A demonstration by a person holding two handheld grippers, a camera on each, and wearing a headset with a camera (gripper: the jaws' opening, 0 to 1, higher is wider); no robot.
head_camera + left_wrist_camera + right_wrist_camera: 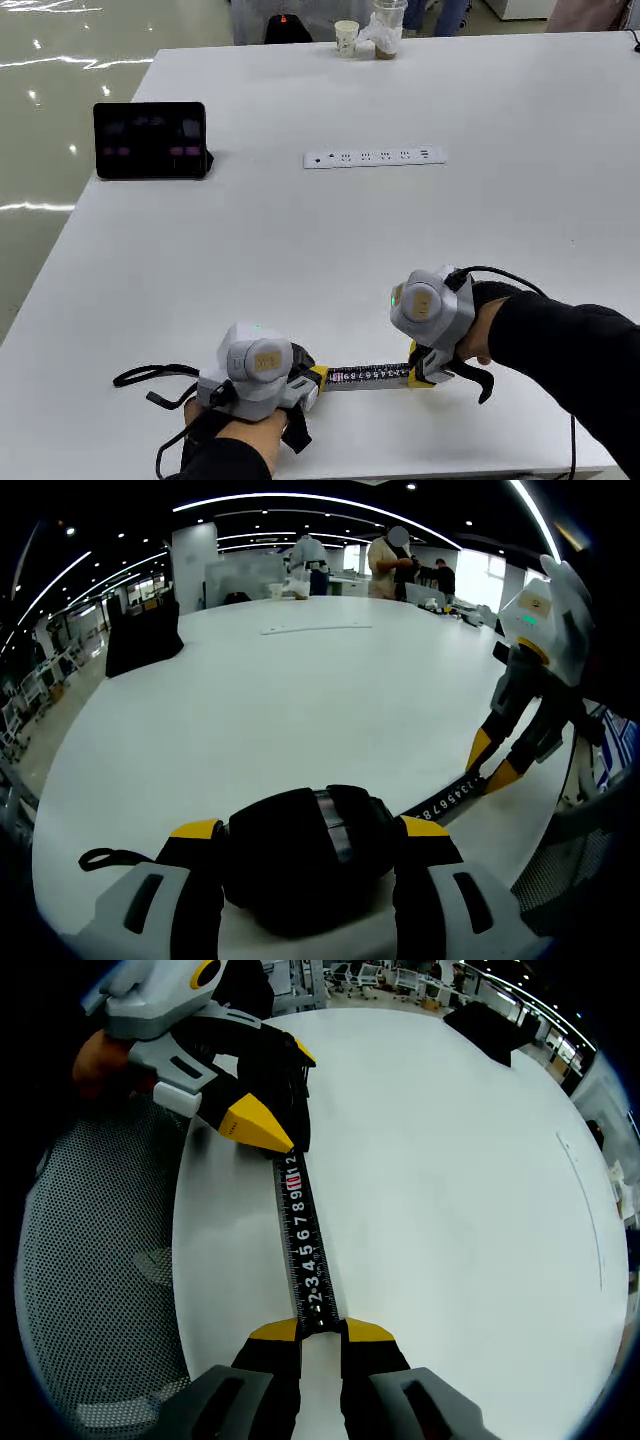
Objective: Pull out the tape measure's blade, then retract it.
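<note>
Two holds were noted near the front edge of the table [400, 230]. My left gripper [310, 828] was clamped on the tape measure's black case [300, 870]. My right gripper [322, 1330] pinched the tip of the partly drawn blade [303, 1250]. I judged the blade thin, springy and slippery, the case rigid and light. The tip was the proper hold.

Grey-bodied, yellow-tipped left gripper [316, 377] and right gripper [418, 376]; black sleeves [570, 345].
</note>
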